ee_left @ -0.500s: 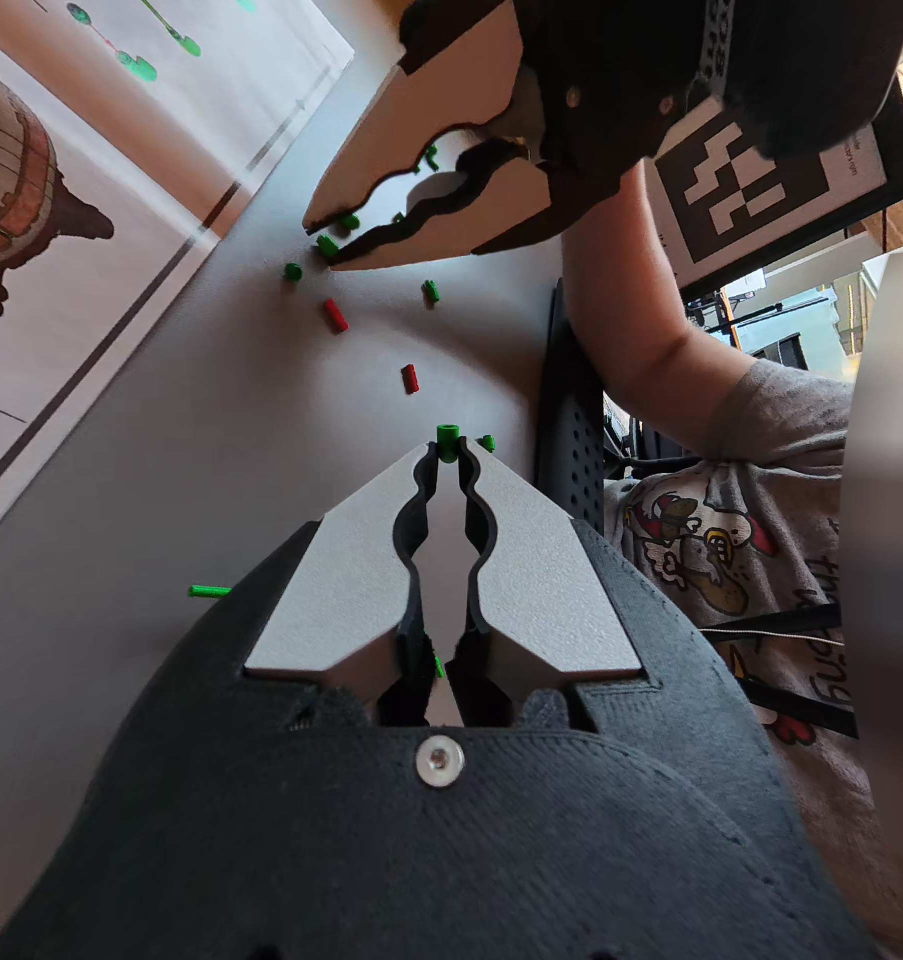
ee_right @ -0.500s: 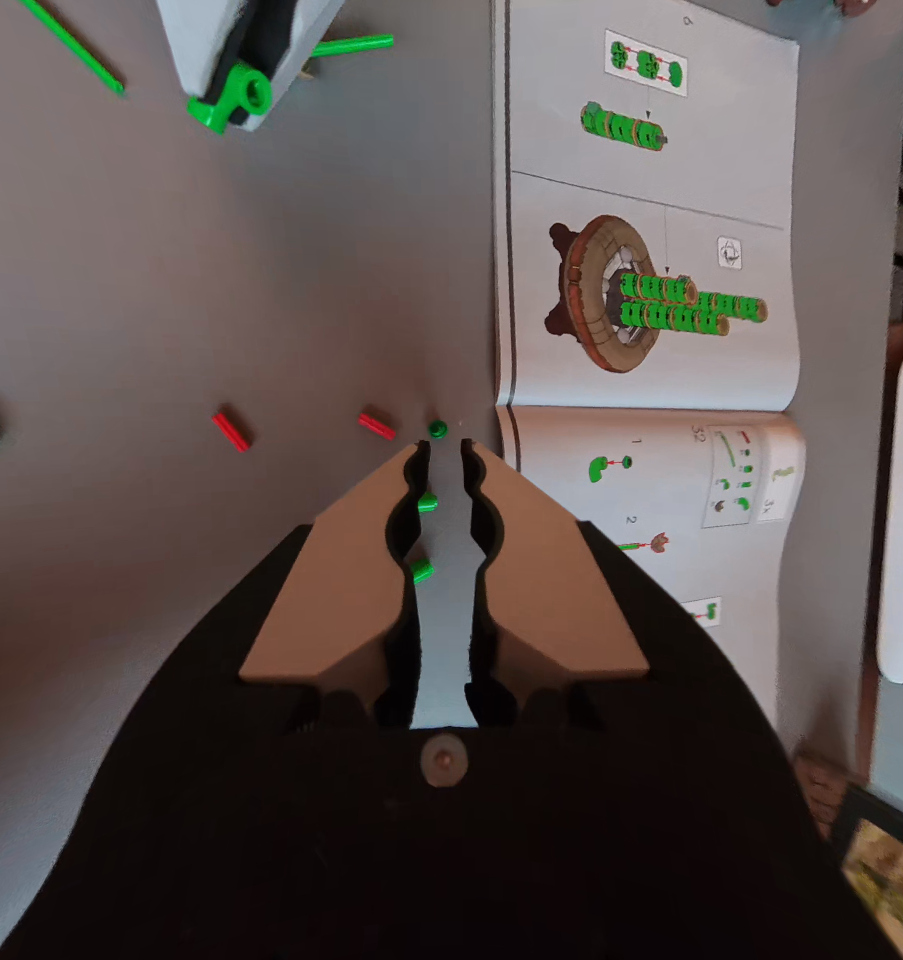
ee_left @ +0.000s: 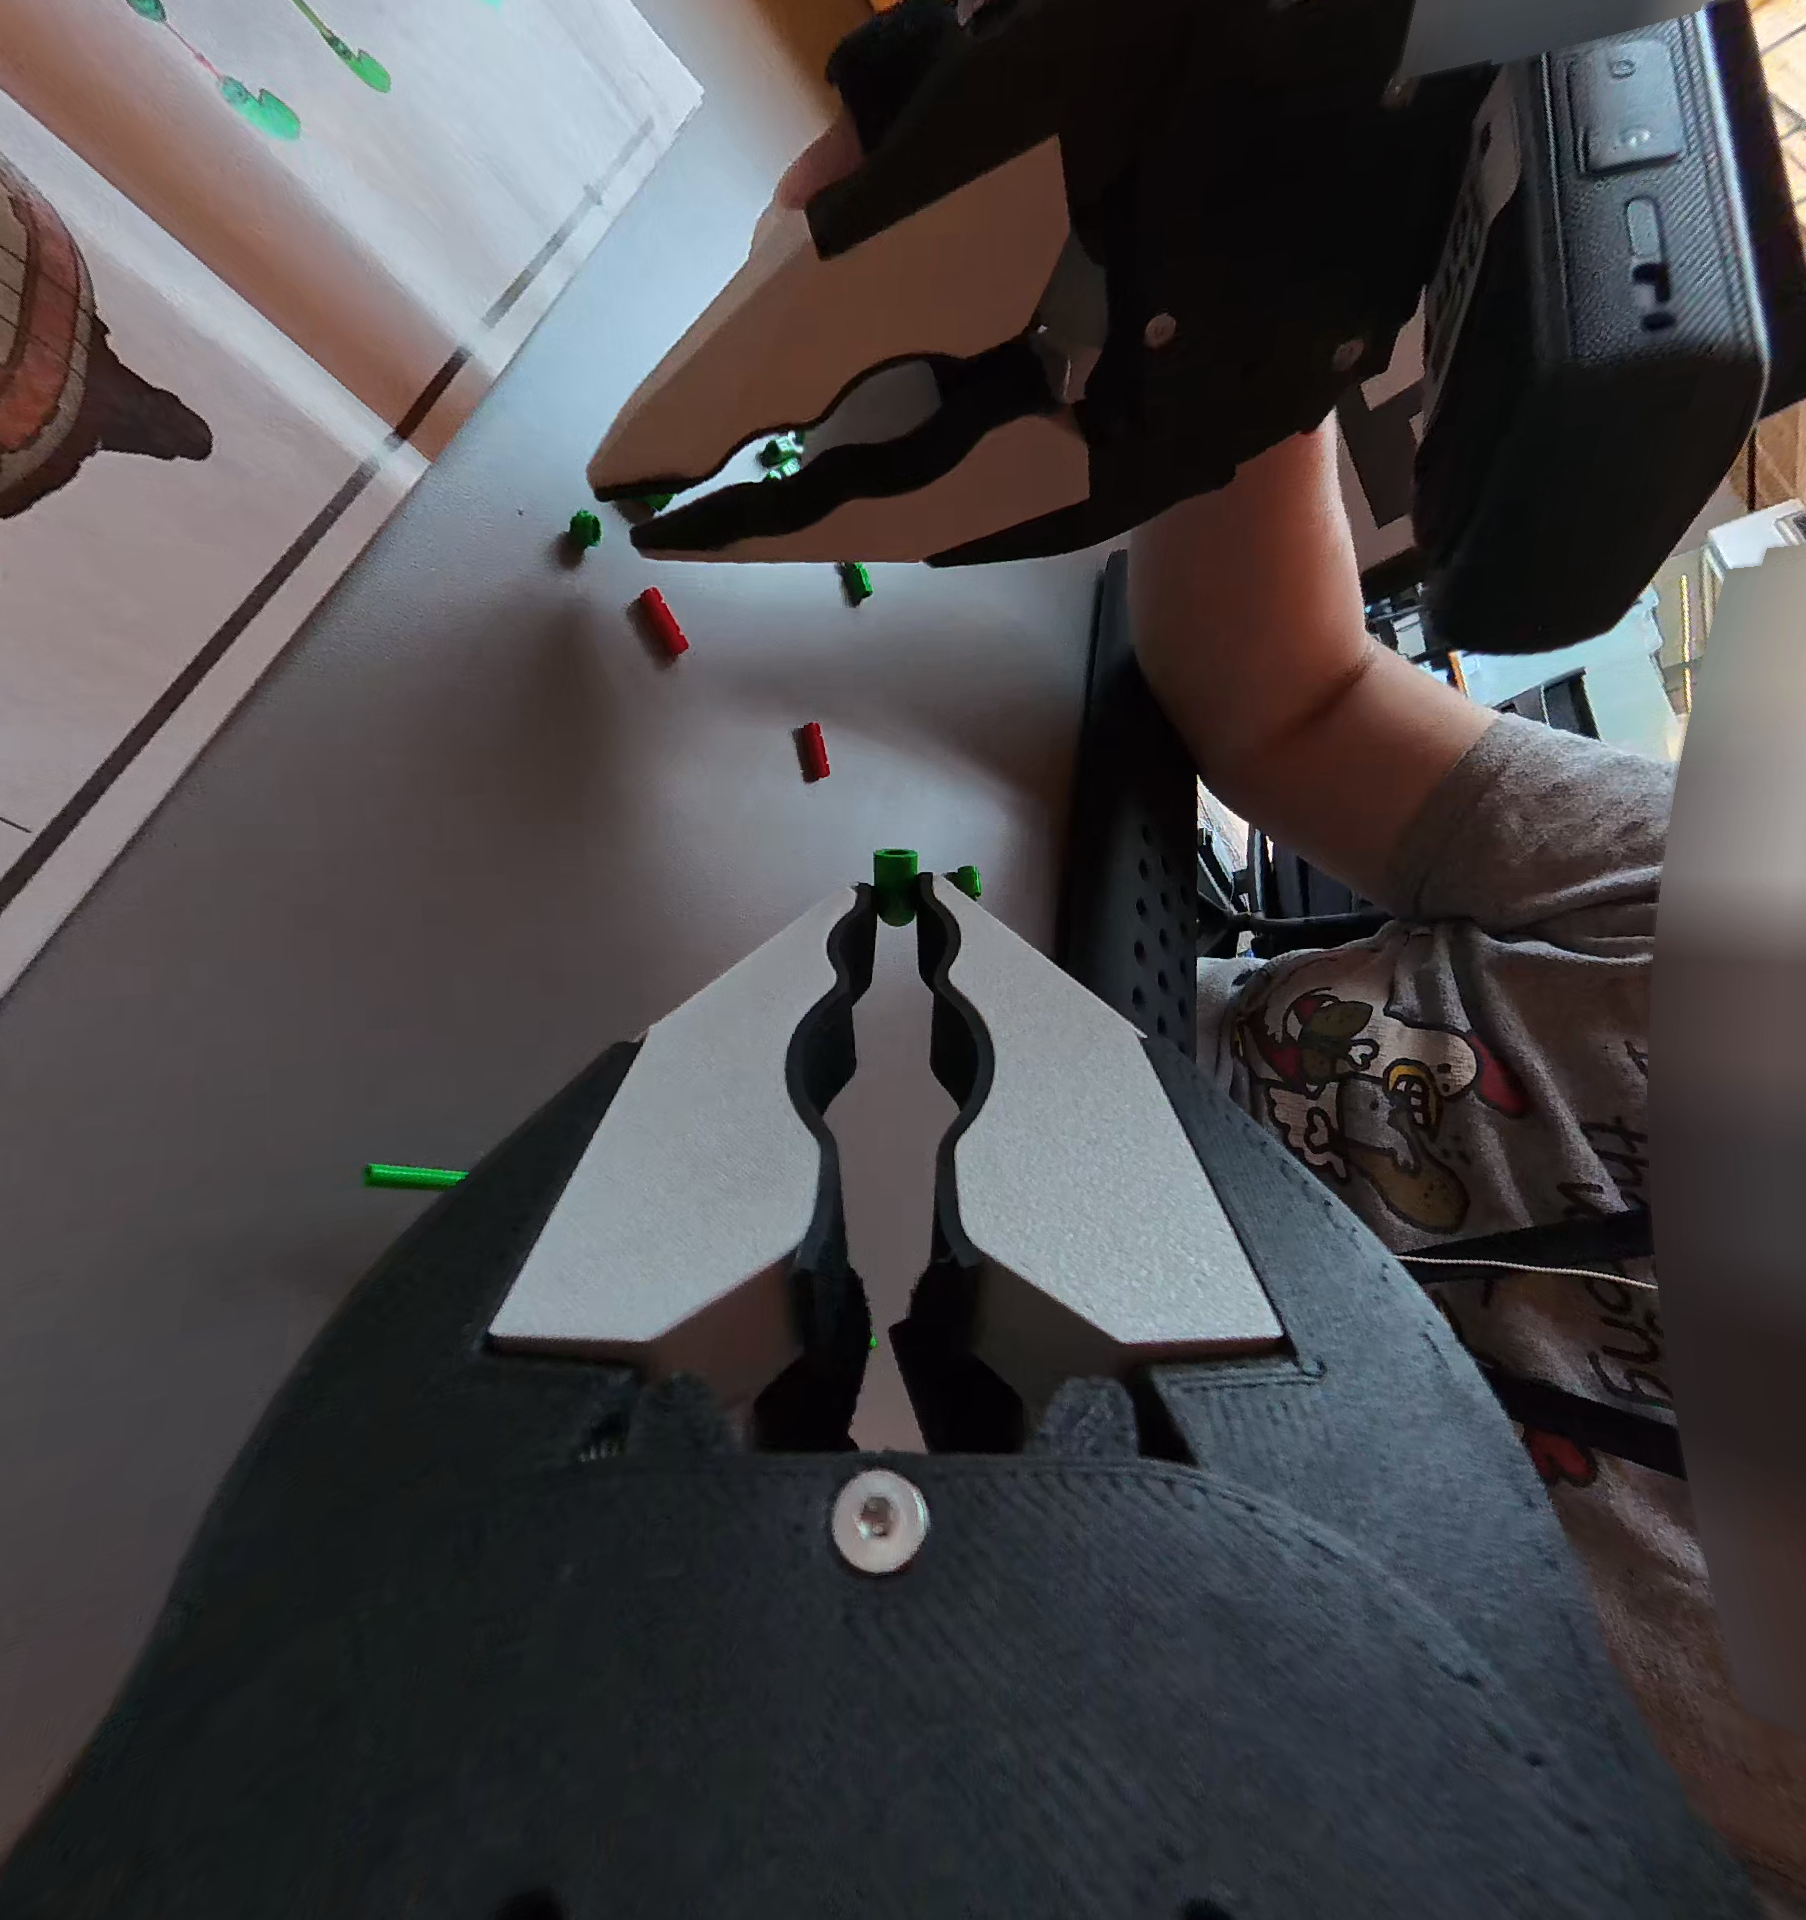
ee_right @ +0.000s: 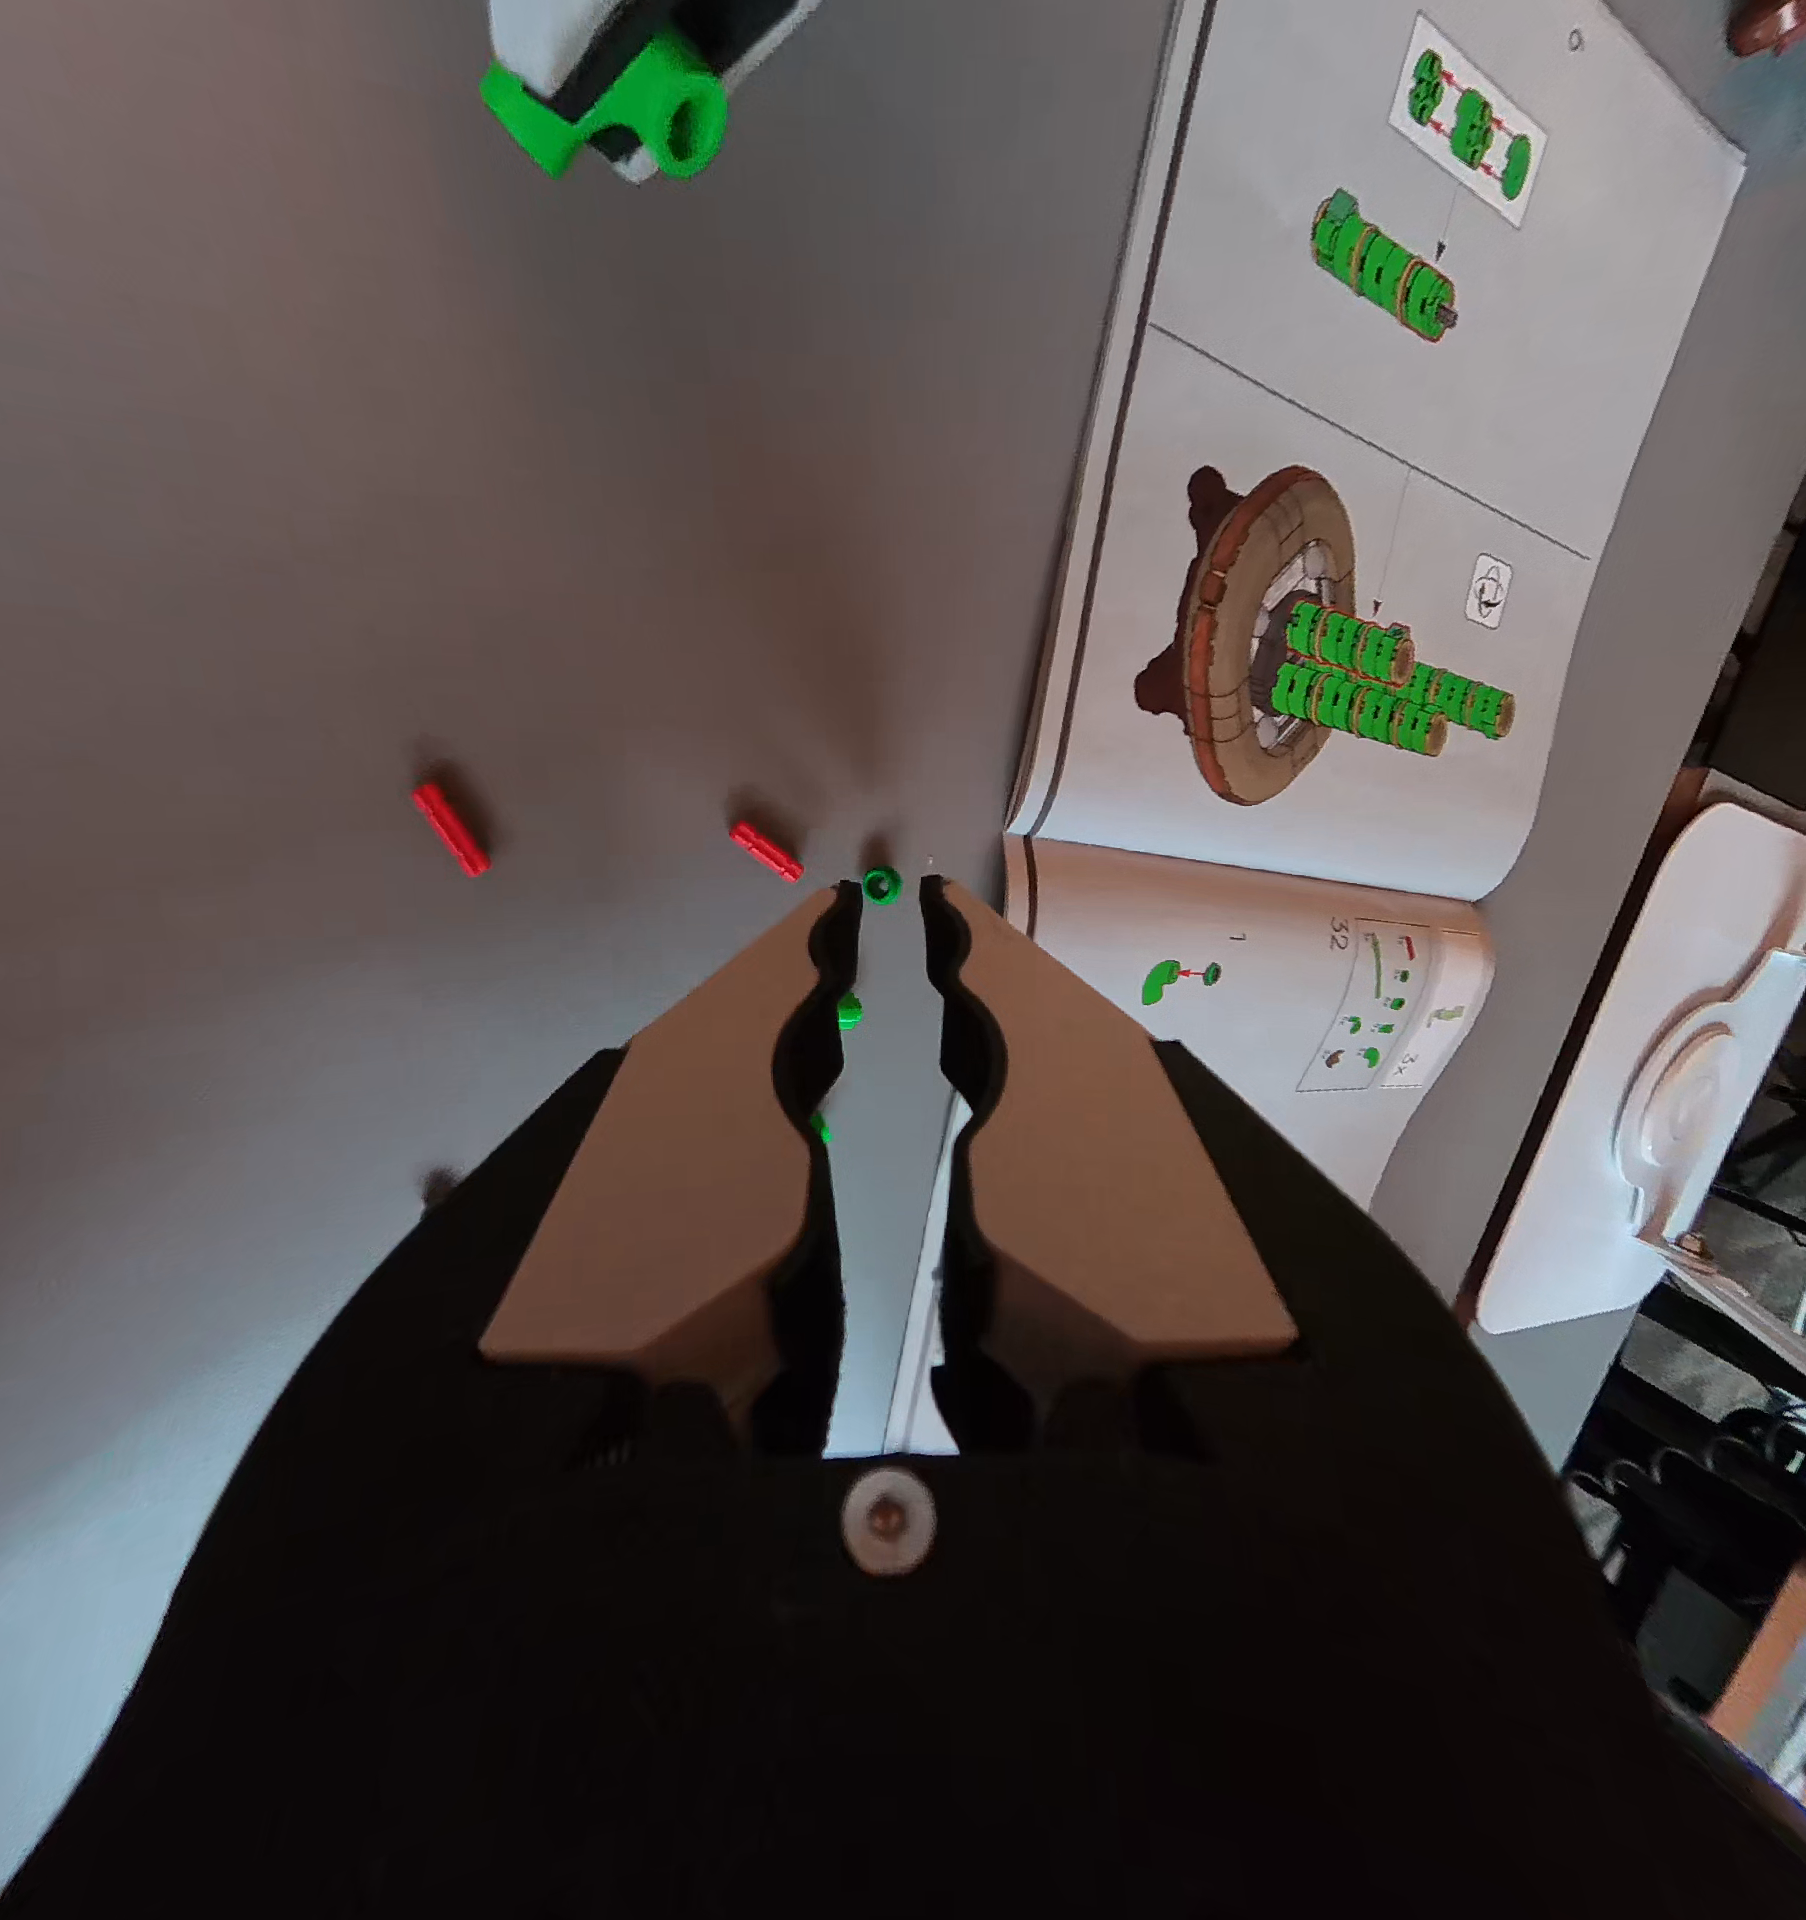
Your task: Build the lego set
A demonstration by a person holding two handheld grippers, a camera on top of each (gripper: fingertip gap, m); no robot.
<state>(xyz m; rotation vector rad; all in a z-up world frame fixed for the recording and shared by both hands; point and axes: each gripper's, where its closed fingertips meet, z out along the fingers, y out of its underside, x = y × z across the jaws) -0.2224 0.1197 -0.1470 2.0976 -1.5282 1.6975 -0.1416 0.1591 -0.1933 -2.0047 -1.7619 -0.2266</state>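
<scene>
Grey counter [ee_right: 255,468], instruction booklet [ee_right: 1294,416] at 2 o'clock in my rt view. My left tool [ee_left: 894,894] is clamped on a green connector [ee_left: 894,896], held off the counter. My rt tool [ee_right: 883,888] is parted a little, empty, tips straddling a small green stud [ee_right: 880,885] at 12. Step: fetching the stud. Next, I reckon: drop, pinch gently, lift; two red pins [ee_right: 764,850] lie at 10.

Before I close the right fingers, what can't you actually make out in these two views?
- Left gripper: the green connector shows in the left wrist view only at its end; its fingers hide the rest.
- Small green pieces under the right gripper: half covered by its fingers, shape unclear.
- Green axle: its far end is cut off by the left gripper's body.
- Instruction booklet: small part drawings too small to tell.
</scene>
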